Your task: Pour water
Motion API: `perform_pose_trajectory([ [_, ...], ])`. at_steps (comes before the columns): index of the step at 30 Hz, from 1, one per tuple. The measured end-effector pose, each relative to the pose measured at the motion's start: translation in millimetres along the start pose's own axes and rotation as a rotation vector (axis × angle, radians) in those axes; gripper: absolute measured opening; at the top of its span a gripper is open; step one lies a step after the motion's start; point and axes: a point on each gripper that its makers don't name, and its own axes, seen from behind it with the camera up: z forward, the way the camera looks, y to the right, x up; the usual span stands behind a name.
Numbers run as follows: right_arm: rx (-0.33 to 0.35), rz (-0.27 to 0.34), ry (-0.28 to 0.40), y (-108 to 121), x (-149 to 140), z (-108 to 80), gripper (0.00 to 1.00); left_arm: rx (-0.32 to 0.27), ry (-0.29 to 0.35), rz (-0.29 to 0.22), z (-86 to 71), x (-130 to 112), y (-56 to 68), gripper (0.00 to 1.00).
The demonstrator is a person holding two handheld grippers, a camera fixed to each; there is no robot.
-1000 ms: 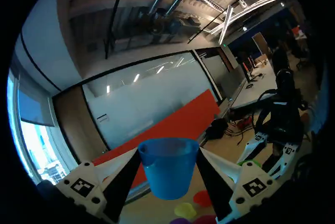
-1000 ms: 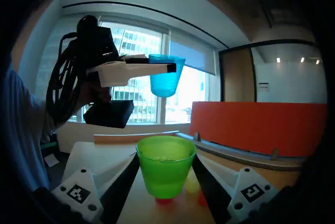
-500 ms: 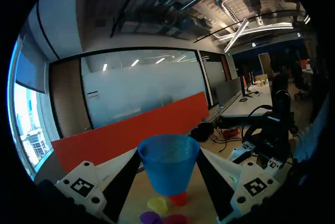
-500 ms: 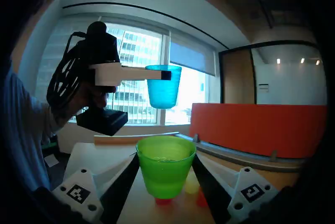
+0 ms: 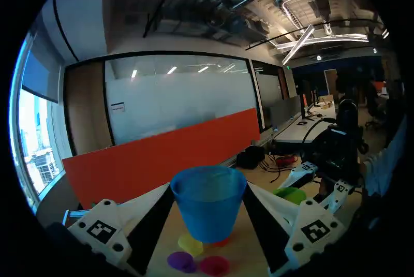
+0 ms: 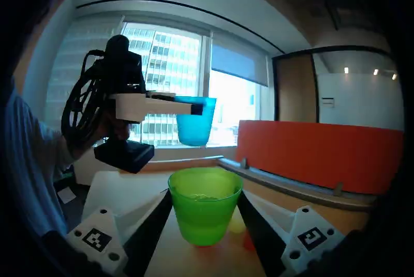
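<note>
A blue cup (image 5: 208, 203) stands upright between my left gripper's (image 5: 208, 209) fingers, which are shut on its sides above the wooden table (image 5: 243, 253). In the right gripper view the same blue cup (image 6: 194, 120) hangs in the air at the upper left, held by that gripper (image 6: 158, 106) in a person's hand. My right gripper (image 6: 205, 215) is shut on a green cup (image 6: 205, 212) that has a little water in it. In the left gripper view the green cup (image 5: 290, 194) and the right gripper (image 5: 321, 186) sit low at the right.
Coloured discs lie on the table: yellow (image 5: 190, 244), purple (image 5: 181, 260) and pink (image 5: 214, 265). An orange partition (image 6: 331, 155) runs along the table's far side. Windows (image 6: 171, 96) are behind the other hand. A sleeve (image 6: 26, 173) fills the left side.
My left gripper has levelled from its tilt and come down, so the blue cup now hangs lower, closer to the green cup. The right gripper has kept still with the green cup.
</note>
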Motion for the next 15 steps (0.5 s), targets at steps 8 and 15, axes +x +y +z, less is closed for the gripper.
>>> perform_pose_trajectory([
  [8, 0.03, 0.027, -0.067, -1, -11, -7.6, 0.88, -0.003, -0.032, -0.049, -5.6, -33, -0.8, 0.88],
  [15, 0.043, 0.04, -0.137, 3, -29, -15.1, 0.89, -0.02, -0.071, -0.086, -8.2, -65, 6.4, 0.88],
])
